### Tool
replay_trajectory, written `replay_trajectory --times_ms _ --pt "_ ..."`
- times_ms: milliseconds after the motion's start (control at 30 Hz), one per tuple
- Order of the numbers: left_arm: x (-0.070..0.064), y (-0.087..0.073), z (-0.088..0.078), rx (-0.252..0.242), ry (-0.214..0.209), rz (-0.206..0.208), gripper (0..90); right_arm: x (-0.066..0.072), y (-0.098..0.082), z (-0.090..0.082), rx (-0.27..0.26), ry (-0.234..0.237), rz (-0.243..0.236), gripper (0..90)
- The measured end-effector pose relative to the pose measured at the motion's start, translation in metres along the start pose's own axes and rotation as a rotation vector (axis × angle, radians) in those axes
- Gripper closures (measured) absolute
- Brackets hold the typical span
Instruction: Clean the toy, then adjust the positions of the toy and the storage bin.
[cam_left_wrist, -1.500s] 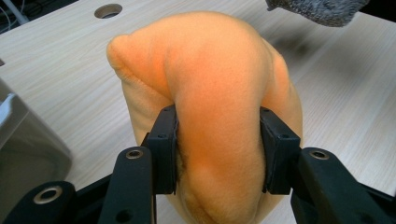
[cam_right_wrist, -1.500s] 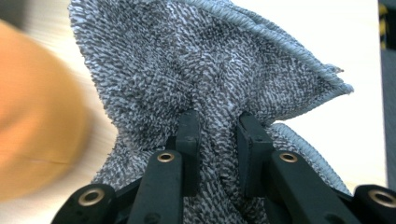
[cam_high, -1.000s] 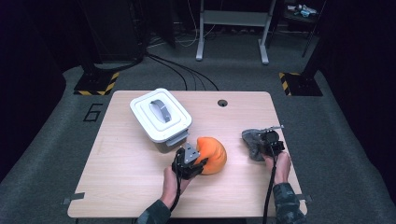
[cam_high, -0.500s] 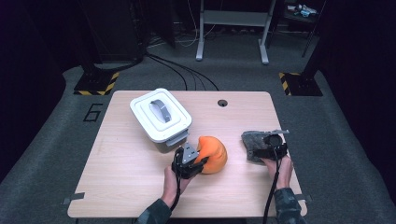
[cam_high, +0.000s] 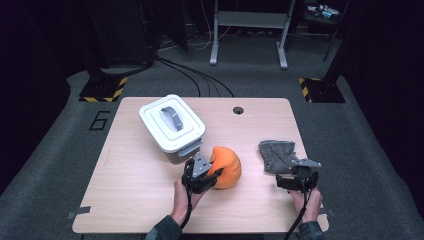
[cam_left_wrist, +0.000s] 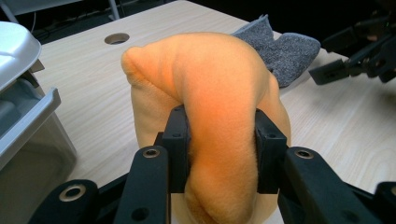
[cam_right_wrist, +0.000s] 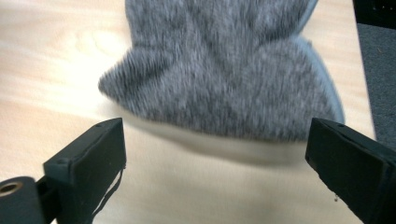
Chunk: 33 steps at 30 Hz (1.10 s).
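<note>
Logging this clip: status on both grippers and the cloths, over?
Left gripper shut on orange plush cloth. Right gripper open, jaws just opened, grey fuzzy cloth lying free ahead. White lidded box stands aside; nothing blocking.

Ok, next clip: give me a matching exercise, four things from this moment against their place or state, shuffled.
Things:
1. orange cloth
2. grey cloth
3. white lidded box
4. right tongs

States:
A. lid on, at the far left of the table
B. lying loose on the wood, nothing gripping it
C. pinched between the left tongs
D. open, just short of the grey cloth

Pairs: 1-C, 2-B, 3-A, 4-D
</note>
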<state>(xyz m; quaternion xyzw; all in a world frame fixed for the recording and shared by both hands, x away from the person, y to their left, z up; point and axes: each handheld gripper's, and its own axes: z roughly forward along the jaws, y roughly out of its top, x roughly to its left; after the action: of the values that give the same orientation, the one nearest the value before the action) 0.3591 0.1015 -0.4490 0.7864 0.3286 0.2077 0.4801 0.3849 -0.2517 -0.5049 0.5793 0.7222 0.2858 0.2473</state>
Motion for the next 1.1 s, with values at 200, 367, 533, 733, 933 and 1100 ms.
replay_trajectory --times_ms 200,367,533,733,933,1100 --pt "-0.001 -0.004 -0.009 -0.008 0.001 -0.010 65.0 -0.004 -0.020 0.001 -0.012 -0.002 0.023 3.3" --pt "0.002 -0.007 -0.016 -0.012 0.006 -0.022 65.0 -0.006 -0.029 0.003 -0.007 0.007 0.024 3.2" --pt "0.003 -0.006 -0.025 -0.021 -0.005 -0.032 65.0 -0.008 -0.029 0.003 -0.011 0.007 0.023 2.9" --pt "0.004 -0.007 -0.036 -0.038 -0.008 -0.047 65.0 -0.009 -0.031 0.003 -0.022 0.012 0.022 2.6" --pt "0.007 -0.013 -0.050 -0.048 -0.019 -0.075 64.9 -0.009 -0.031 0.004 -0.026 0.012 0.022 2.1" --pt "0.011 -0.020 -0.064 -0.062 -0.003 -0.085 64.9 -0.009 -0.031 0.004 -0.022 0.012 0.020 1.9"
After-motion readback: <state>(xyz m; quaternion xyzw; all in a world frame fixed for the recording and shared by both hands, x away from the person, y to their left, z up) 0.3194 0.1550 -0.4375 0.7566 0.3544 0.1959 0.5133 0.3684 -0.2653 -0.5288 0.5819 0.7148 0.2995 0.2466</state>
